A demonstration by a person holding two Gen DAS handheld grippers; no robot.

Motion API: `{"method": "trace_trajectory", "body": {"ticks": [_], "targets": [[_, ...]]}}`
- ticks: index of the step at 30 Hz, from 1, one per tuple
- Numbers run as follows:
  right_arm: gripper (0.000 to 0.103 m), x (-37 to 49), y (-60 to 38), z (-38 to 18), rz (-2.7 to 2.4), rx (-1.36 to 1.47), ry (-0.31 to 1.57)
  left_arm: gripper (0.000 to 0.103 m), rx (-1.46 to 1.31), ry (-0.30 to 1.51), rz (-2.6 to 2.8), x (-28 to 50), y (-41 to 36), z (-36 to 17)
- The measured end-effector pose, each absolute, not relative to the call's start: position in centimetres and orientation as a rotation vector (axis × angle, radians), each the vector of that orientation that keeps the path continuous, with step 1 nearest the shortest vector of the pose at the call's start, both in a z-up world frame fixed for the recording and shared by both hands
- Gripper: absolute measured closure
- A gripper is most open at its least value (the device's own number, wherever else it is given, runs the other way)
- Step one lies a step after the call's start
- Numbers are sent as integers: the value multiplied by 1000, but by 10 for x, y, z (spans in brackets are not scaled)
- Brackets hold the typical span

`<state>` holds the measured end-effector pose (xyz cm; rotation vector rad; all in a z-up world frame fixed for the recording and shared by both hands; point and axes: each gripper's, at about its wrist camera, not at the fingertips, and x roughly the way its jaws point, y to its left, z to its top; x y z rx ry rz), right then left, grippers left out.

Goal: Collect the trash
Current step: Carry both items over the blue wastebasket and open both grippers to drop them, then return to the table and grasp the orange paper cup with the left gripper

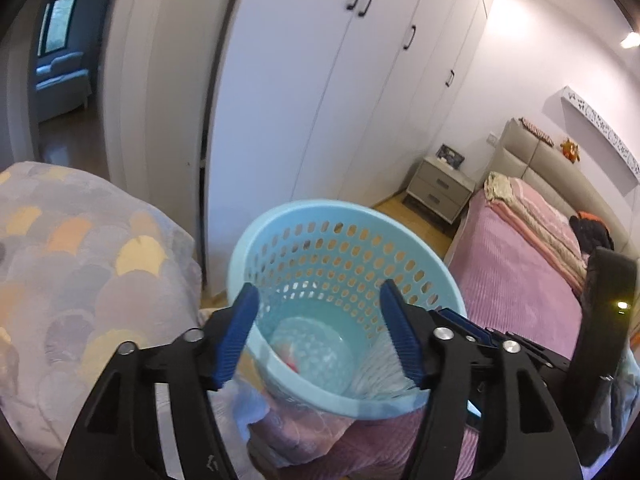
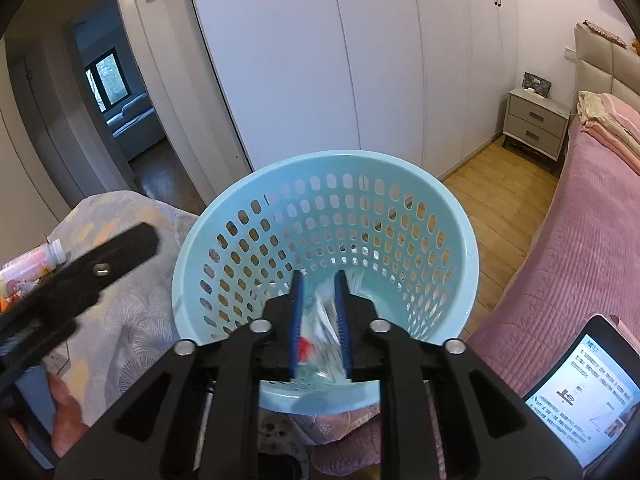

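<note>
A light blue perforated waste basket [image 1: 344, 248] stands tilted toward me on the bed edge, also in the right wrist view [image 2: 332, 200]. My left gripper [image 1: 320, 328] is open over its mouth, its blue fingers straddling the near rim. A clear plastic item with a red spot [image 1: 308, 356] lies at the basket bottom. My right gripper [image 2: 320, 312] is shut on a crumpled clear wrapper with white and red print [image 2: 320, 328], held inside the basket. The right gripper also shows at the right in the left wrist view [image 1: 472, 332].
A patterned grey quilt [image 1: 80, 264] is piled at left. A pink-covered bed [image 1: 516, 272] lies at right. White wardrobe doors [image 2: 304, 60] stand behind, a nightstand [image 2: 536, 124] at back right. A pink-labelled bottle [image 2: 32, 264] rests at far left. A phone screen [image 2: 584, 396] glows at lower right.
</note>
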<state>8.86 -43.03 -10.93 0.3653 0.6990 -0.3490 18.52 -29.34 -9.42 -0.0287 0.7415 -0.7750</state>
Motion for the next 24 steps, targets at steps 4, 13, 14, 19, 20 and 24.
{"method": "trace_trajectory", "body": {"ticks": [4, 13, 14, 19, 20, 24], "targets": [[64, 82, -427, -103, -365, 348, 675, 31, -55, 692, -761, 174, -269, -75], [36, 69, -374, -58, -197, 313, 543, 17, -73, 553, -631, 127, -177, -19], [32, 69, -361, -52, -162, 302, 528, 16, -78, 538, -607, 122, -165, -13], [12, 68, -292, -28, -49, 208, 472, 11, -103, 489, -454, 99, -81, 10], [11, 68, -277, -25, -33, 191, 469, 10, -105, 488, -430, 98, -61, 15], [11, 80, -225, -25, 22, 159, 509, 9, -107, 499, -292, 98, 5, 19]]}}
